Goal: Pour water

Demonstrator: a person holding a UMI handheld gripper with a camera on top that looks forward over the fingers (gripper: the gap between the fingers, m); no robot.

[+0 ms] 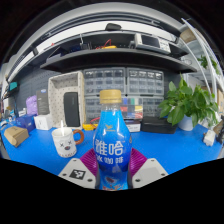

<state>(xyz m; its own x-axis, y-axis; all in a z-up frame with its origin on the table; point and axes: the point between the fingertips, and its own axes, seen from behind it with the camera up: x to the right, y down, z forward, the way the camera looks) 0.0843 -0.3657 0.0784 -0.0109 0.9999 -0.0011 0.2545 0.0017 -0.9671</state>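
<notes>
Tongs [112,170] sit closest to me, their two pale fingers closed in on a blue water bottle [112,145] so that the pink pads [93,158] press its label from both sides; the bottle stands upright in that hold, its orange cap [111,97] on top and seemingly screwed on. Whether the bottle's base rests on the blue desk [170,145] or hangs just above it I cannot tell, since the fingers hide it. To the left and a little farther off stands a white mug [66,141] with a small face printed on it, the likely place for the water. A leafy green plant [188,103] sits far right, a small tan box [16,135] lies far left, and shelving [125,80] fills the back wall. My worry is the cap: tip the bottle with it in place and nothing pours. The label also looks smooth, so a loose squeeze could let the bottle twist or slide while tilting, and a careless swing left could knock the mug over.
</notes>
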